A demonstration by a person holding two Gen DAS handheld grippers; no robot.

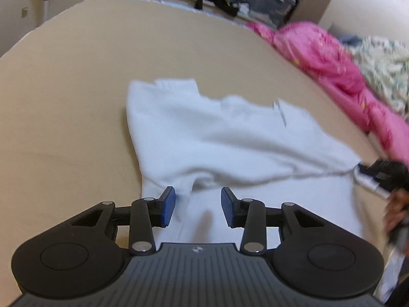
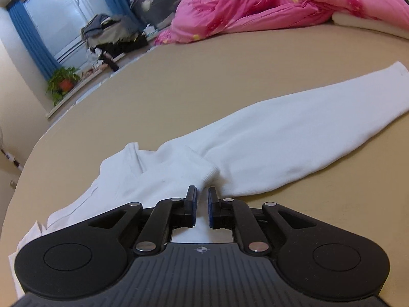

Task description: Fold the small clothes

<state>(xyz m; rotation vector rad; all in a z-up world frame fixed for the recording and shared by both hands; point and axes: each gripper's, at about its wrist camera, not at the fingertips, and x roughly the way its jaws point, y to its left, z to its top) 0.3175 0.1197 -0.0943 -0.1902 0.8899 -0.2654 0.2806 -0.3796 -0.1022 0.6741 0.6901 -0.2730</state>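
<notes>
A white long-sleeved garment (image 1: 217,138) lies spread on the tan bed surface (image 1: 76,89). My left gripper (image 1: 198,206) is open, jaws wide apart, hovering over the garment's near edge and holding nothing. My right gripper (image 2: 202,199) is nearly closed on a fold of the white garment (image 2: 281,140) near the cuff, with cloth between the blue pads. One sleeve stretches away to the right in the right wrist view. The right gripper also shows at the right edge of the left wrist view (image 1: 378,171), at the garment's corner.
A pink quilt (image 1: 332,58) and a patterned cloth (image 1: 383,66) lie along the far right of the bed. The quilt shows in the right wrist view (image 2: 255,2). A windowsill with clothes, storage bags and a potted plant (image 2: 64,81) is beyond the bed edge.
</notes>
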